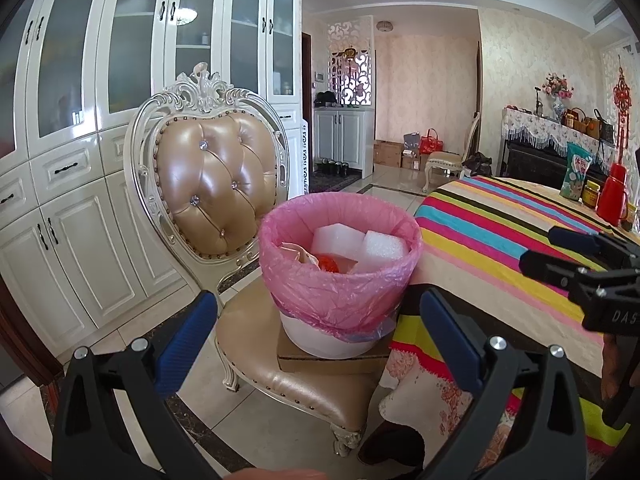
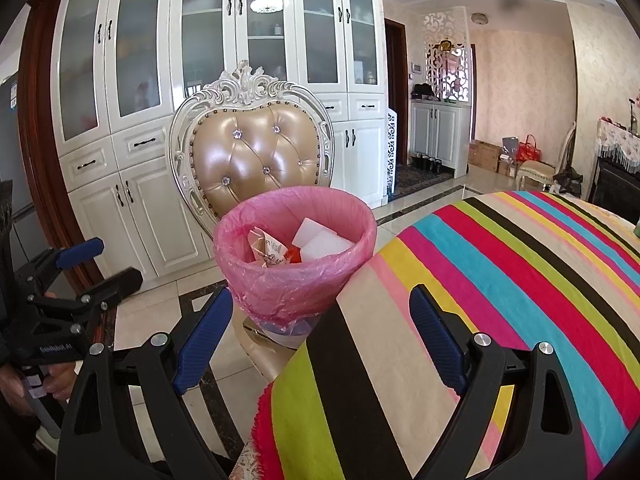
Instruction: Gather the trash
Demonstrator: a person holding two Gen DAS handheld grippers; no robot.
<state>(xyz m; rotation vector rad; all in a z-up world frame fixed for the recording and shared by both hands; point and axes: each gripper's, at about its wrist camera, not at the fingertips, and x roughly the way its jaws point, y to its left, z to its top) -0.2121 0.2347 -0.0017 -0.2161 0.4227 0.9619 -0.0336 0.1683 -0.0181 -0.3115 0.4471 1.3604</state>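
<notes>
Now both grippers, left [image 1: 318, 330] and right [image 2: 320, 336], hold jaws wide, empty.

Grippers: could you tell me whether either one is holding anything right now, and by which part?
Nothing is held. The left gripper and right gripper are both open with nothing between their fingers.

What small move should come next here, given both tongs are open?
Probably swing the right tongs back over the striped tablecloth to look for more rubbish. Both they and the left tongs are open and empty, and the pink-lined bin on the chair already holds foam blocks.
</notes>
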